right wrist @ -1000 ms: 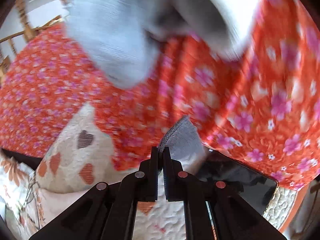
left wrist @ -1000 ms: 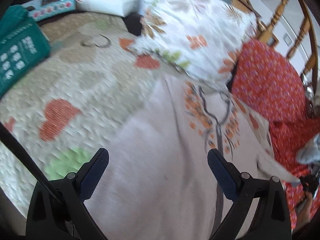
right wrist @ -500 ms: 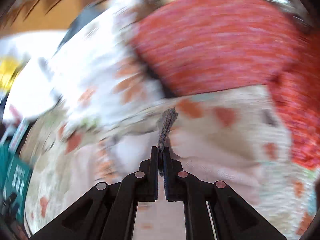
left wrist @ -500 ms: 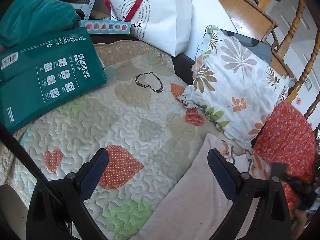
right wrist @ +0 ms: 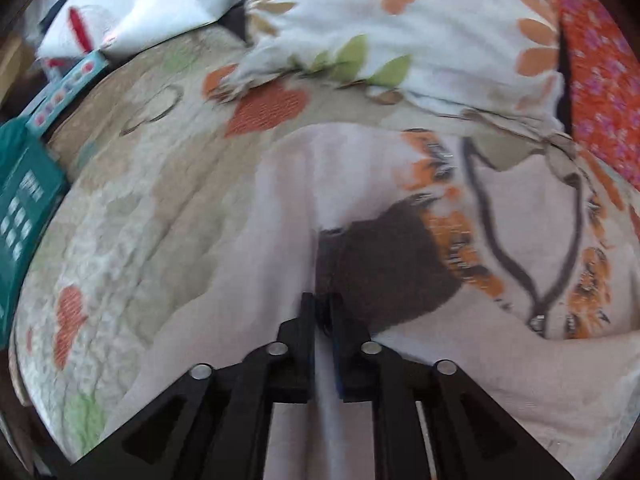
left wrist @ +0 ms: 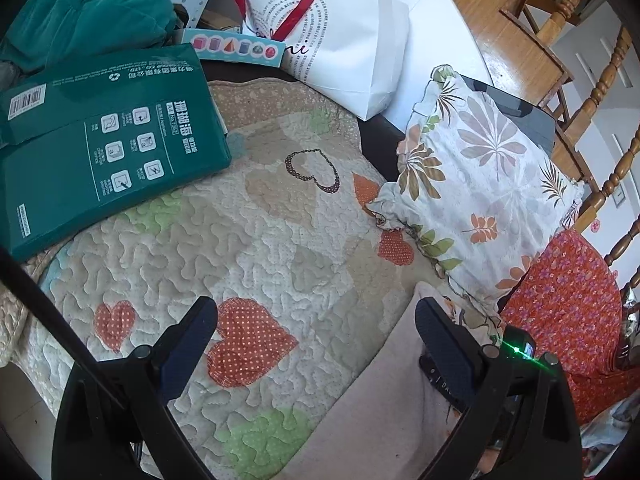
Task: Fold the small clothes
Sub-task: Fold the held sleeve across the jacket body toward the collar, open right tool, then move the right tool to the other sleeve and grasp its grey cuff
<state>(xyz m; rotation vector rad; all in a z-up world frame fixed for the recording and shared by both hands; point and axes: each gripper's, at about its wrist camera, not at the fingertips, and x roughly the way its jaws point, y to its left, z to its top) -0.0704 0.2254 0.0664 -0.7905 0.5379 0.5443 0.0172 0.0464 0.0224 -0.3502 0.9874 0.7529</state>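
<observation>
A pale pink garment (right wrist: 260, 264) with orange and dark floral embroidery (right wrist: 512, 216) lies on a quilted heart-pattern cover (left wrist: 248, 240). My right gripper (right wrist: 323, 300) is shut on a fold of this garment and holds it low over the spread cloth. The garment also shows in the left wrist view (left wrist: 384, 408) at the lower right. My left gripper (left wrist: 316, 320) is open and empty above the cover, left of the garment's edge. The right gripper's body (left wrist: 516, 344) shows behind my left gripper's right finger.
A floral cushion (left wrist: 472, 184) lies beyond the garment, with red floral fabric (left wrist: 568, 312) to its right. A green box (left wrist: 104, 152), a white paper bag (left wrist: 340, 52) and teal cloth (left wrist: 80, 12) stand at the far left. Wooden chair spindles (left wrist: 592, 92) rise at the right.
My right gripper swung from over the red fabric to the pink garment, still pinching a fold. My left gripper moved left off the garment, then held still.
</observation>
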